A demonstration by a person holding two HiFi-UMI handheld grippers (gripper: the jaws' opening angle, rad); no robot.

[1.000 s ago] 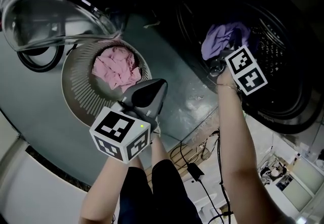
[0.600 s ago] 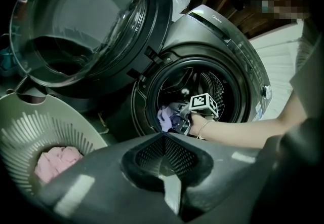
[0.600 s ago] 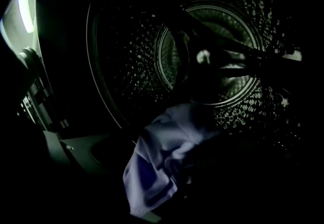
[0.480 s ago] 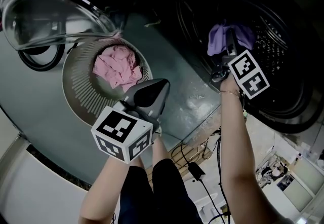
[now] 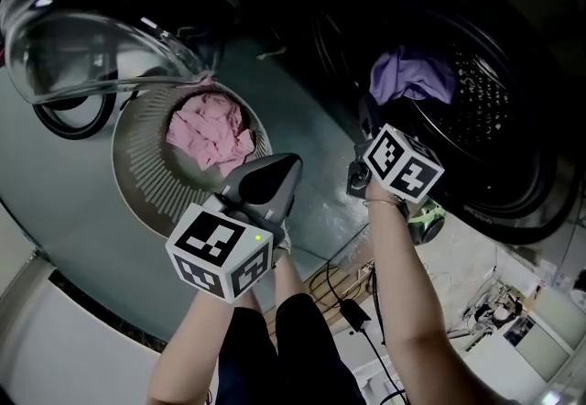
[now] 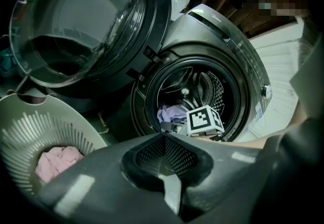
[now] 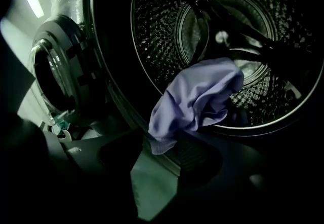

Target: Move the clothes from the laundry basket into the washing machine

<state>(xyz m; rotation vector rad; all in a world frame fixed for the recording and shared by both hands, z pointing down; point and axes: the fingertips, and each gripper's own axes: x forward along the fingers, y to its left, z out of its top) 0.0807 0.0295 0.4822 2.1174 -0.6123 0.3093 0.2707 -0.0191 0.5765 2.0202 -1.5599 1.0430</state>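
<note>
Setting: Seen from above, a front-loading washing machine (image 5: 513, 211) stands with its glass door (image 5: 101, 18) swung open to the left. A round slatted laundry basket (image 5: 137, 165) sits under the door.
Pink garment: A crumpled heap (image 5: 212, 130) lies in the bottom of the basket, not yet moved. It has no clear long axis.
Purple garment: It is draped over the front lip of the drum (image 7: 200, 96), partly inside, with its hem hanging outward.
Left hand-held gripper: Its jaws (image 6: 164, 137) are pressed together with nothing between them. It hangs between basket and machine.
Right hand-held gripper: Its jaws (image 7: 161, 156) are partly spread and have just been closing. They pinch nothing. The purple hem hangs just beyond the tips, and it looks free of the pads.
Key relation: The pink heap lies low and to the left of where the left gripper points, which is the drum opening. The left hand is clearly nearer to the basket, while the right is at the drum mouth.
Next move, as a judgement: The left gripper would need to swing left and down, then open, to reach the pink heap.
</note>
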